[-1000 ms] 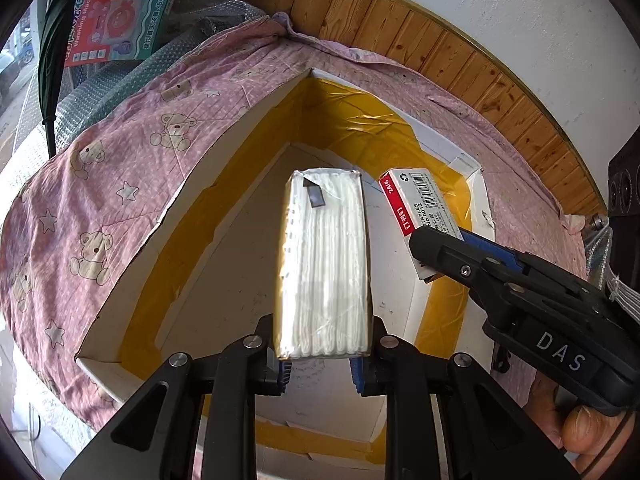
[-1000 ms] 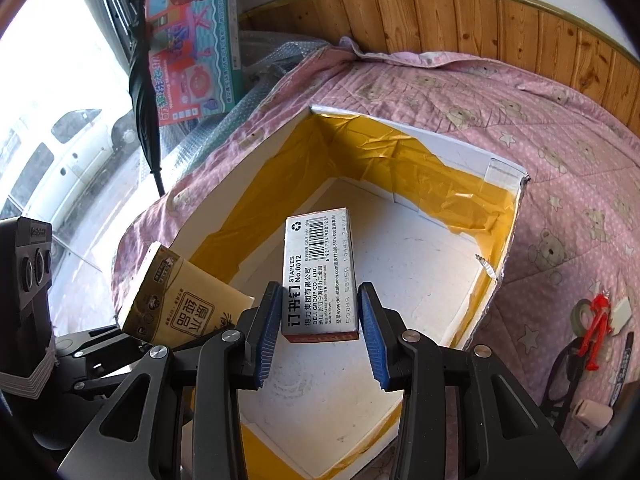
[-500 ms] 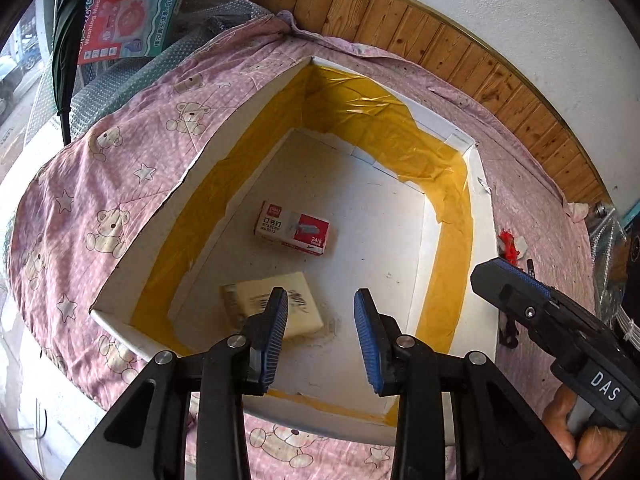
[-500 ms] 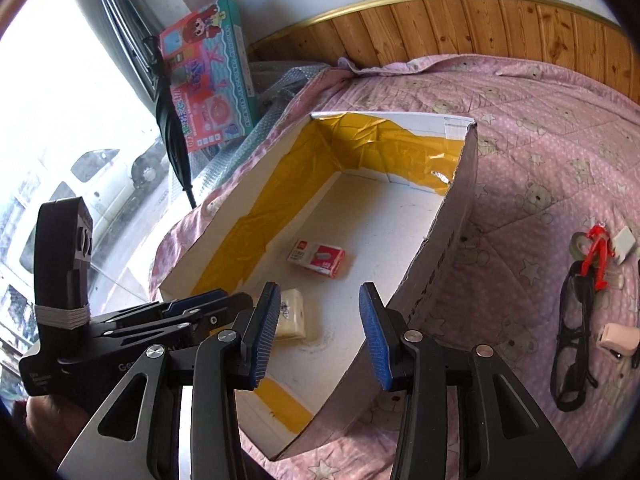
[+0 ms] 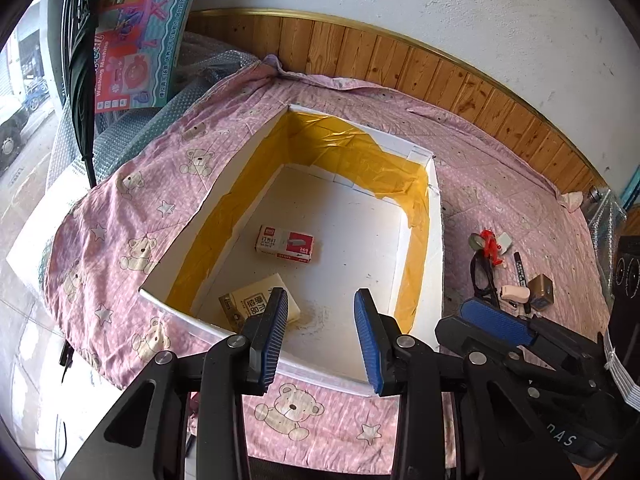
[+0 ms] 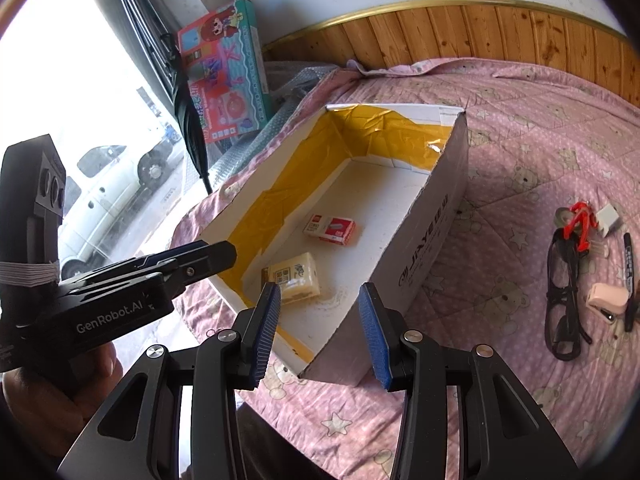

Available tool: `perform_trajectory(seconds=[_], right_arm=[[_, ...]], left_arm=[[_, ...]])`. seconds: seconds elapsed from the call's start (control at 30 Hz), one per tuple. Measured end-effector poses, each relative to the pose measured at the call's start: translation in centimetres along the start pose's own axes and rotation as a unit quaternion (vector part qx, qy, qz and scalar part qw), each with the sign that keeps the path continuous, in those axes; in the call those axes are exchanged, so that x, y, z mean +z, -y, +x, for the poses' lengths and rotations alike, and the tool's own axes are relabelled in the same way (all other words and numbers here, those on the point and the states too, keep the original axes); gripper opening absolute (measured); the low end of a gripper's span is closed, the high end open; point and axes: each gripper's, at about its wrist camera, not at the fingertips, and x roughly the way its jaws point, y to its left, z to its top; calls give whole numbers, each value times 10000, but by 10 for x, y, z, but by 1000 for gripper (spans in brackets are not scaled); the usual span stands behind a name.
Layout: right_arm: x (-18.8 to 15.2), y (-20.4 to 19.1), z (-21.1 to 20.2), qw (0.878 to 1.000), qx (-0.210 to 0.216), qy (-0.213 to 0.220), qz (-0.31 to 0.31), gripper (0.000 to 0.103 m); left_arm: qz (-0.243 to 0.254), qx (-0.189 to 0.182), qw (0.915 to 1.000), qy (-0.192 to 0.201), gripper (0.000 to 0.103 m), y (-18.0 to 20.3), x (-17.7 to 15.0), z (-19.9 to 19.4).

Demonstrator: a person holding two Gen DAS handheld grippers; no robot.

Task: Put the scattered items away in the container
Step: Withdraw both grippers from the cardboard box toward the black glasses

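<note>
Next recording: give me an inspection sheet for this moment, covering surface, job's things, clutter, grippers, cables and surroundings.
Surface: pink quilted bedspread with teddy-bear print, wrinkled.
Job's things: white cardboard box lined with yellow tape holds a red-and-white staples box and a pale yellow tissue pack, apart from each other. Still outside, to the box's right: black-framed glasses, black marker pen, small pink stapler, red clip, small grey block, small brown cube.
Clutter: nothing seen.
Grippers: left gripper open, empty; right gripper open, empty.
Cables: nothing seen.
Surroundings: colourful toy washing-machine box, folded black umbrella, wood-panelled wall, window showing a white car.
</note>
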Motion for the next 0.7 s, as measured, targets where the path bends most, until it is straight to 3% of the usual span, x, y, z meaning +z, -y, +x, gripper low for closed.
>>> perform_trajectory(seconds=[0.43, 0.7], right_arm=[[-29, 22, -38, 9993, -90, 199, 296, 44], [-51, 55, -54, 9975, -186, 288, 616, 44]], left_arm=[[335, -170, 9993, 73, 36, 36, -15, -20], [596, -269, 9978, -47, 36, 66, -25, -16]])
